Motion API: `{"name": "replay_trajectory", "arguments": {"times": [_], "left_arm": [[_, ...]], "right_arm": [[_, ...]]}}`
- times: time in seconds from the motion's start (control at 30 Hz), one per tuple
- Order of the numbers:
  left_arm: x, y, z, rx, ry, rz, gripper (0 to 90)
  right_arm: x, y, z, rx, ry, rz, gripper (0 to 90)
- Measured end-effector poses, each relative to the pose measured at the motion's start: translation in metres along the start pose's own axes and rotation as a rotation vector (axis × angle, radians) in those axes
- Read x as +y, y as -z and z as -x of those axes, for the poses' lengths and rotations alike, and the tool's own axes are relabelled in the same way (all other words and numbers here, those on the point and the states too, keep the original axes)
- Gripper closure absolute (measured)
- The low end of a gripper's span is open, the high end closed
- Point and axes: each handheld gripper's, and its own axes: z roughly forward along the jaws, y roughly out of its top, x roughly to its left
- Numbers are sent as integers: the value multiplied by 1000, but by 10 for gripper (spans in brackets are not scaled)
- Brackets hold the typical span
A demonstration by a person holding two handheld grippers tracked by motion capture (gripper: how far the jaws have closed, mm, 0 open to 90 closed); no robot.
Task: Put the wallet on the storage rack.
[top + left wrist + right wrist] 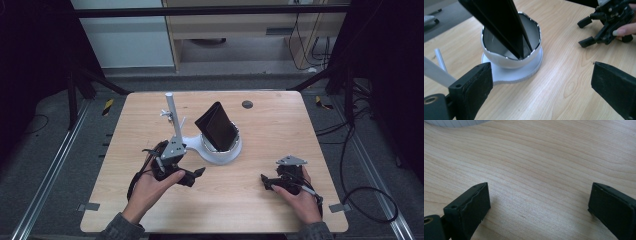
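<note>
The jaws of both grippers are spread wide, with nothing held between them. In the left gripper view, the two black padded jaws of the left gripper (541, 85) are seen parted over bare wood, and just beyond them a white bowl-shaped holder with a wavy, silver-edged rim (499, 58) is found standing on a flat round white base (534, 67). A black, flat, folded wallet-like case (499, 25) is propped inside this holder, tilted so that its lower corner rests in the bowl while its upper part leans out over the rim. In the high view the left gripper (192, 176) is held low over the light wooden table (270, 145), just in front of the holder (221, 150) and a little to its left, without touching it; the black case (216, 127) is seen leaning up and to the left out of the bowl. A thin white upright post (173, 120) is fixed beside the holder on an extension of the same white base. The right gripper (267, 181) is held well apart from the holder, near the table's front right area, with its jaws pointing left. In the right gripper view its jaws (539, 207) are shown parted over plain wood grain.
</note>
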Motion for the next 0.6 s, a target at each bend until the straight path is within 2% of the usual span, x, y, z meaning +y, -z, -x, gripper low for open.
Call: {"name": "replay_trajectory", "arguments": {"times": [0.1, 0.17, 0.27, 0.47, 0.6], "left_arm": [[-6, -3, -1, 1, 8, -11, 37], [-18, -7, -4, 4, 24, -28, 38], [-24, -9, -5, 6, 33, -37, 40], [-46, -17, -10, 21, 56, -69, 47], [-62, -19, -17, 47, 71, -84, 51]], "right_arm": [[0, 0, 0, 0, -1, 0, 39], [0, 0, 0, -1, 0, 0, 39], [0, 0, 0, 0, -2, 0, 39], [0, 0, 0, 0, -4, 0, 39], [0, 0, 0, -1, -2, 1, 39]]}}
